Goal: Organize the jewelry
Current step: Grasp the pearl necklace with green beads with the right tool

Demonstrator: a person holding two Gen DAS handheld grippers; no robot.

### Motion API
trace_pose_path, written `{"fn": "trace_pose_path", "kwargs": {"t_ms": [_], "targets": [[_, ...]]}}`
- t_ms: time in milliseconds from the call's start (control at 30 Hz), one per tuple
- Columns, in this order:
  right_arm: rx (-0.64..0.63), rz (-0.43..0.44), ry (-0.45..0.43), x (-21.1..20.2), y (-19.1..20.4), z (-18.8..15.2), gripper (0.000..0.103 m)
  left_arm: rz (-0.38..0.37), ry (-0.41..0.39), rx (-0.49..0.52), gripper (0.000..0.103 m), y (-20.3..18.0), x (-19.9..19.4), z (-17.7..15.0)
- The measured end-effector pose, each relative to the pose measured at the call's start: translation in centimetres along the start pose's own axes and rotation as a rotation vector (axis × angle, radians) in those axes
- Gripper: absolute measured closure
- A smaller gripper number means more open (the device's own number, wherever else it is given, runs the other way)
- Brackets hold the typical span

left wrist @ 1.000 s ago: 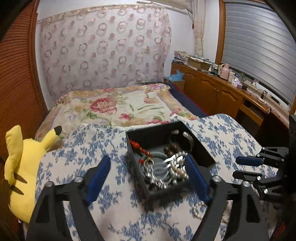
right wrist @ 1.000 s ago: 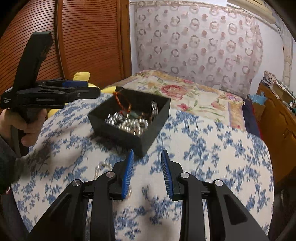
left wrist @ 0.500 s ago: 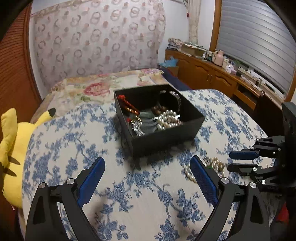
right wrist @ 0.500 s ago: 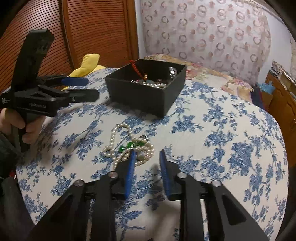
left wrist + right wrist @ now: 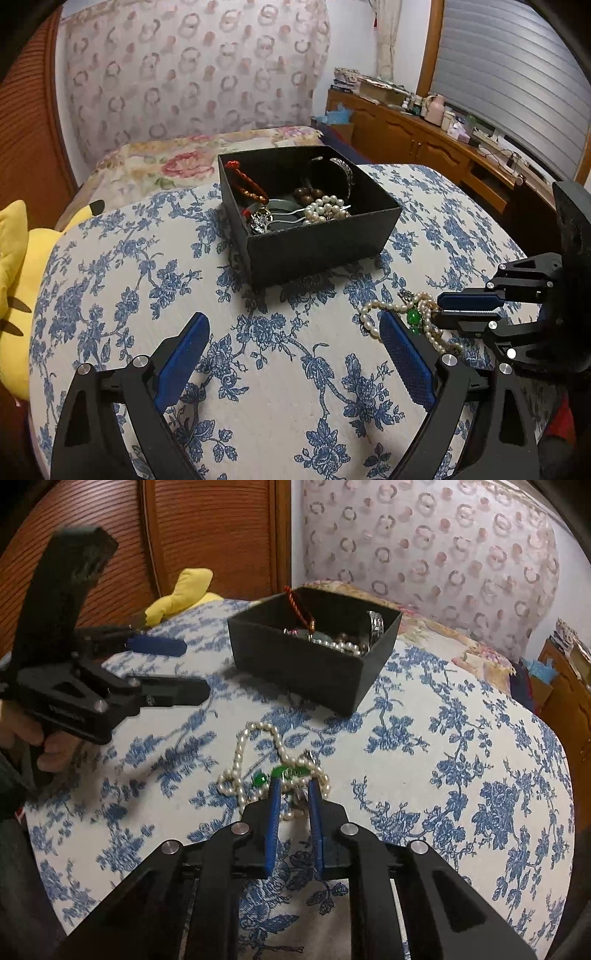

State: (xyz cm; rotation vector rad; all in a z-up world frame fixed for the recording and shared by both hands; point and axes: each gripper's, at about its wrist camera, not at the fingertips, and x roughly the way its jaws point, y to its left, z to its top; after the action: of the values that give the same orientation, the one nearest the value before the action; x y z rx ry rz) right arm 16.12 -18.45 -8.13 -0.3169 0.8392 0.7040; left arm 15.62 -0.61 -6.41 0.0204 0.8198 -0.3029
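R claw: my right gripper [image 5: 293, 788] closing, pearl necklace [image 5: 258, 768] between the 2 pads on the tablecloth [image 5: 443, 775] | L claw: left gripper [image 5: 291, 332] wide, empty | black box [image 5: 314, 653] beyond, jewelry inside | text: embossed lettering on left gripper body, can't read

The right gripper [image 5: 293, 786] points steeply down, its blue-padded jaws narrow and closing, with strands between them. The left gripper [image 5: 291, 328] tilts down too, jaws spread wide and empty. A hand [image 5: 40, 744] grips the left gripper's handle from below, a dark sleeve behind it.
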Motion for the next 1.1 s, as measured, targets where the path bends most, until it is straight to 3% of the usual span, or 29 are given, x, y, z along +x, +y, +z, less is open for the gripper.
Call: {"fn": "trace_pose_path", "kwargs": {"t_ms": [100, 167, 567, 1100], "targets": [[-0.006, 0.002, 0.002, -0.1, 0.0, -0.1, 0.087, -0.001, 0.003, -0.001, 0.013, 0.0, 0.0, 0.0], [-0.012, -0.012, 0.003, 0.0, 0.1, -0.2, 0.098, -0.002, 0.004, 0.003, 0.013, -0.2, 0.1, -0.1], [0.034, -0.016, -0.028, -1.3, -1.5, -0.5, 0.099, -0.013, 0.017, 0.015, 0.013, -0.8, 0.4, -0.1], [0.123, -0.118, -0.179, -6.5, -5.0, 0.5, 0.103, -0.020, 0.035, 0.029, 0.013, -1.9, 0.7, -0.4]]}}
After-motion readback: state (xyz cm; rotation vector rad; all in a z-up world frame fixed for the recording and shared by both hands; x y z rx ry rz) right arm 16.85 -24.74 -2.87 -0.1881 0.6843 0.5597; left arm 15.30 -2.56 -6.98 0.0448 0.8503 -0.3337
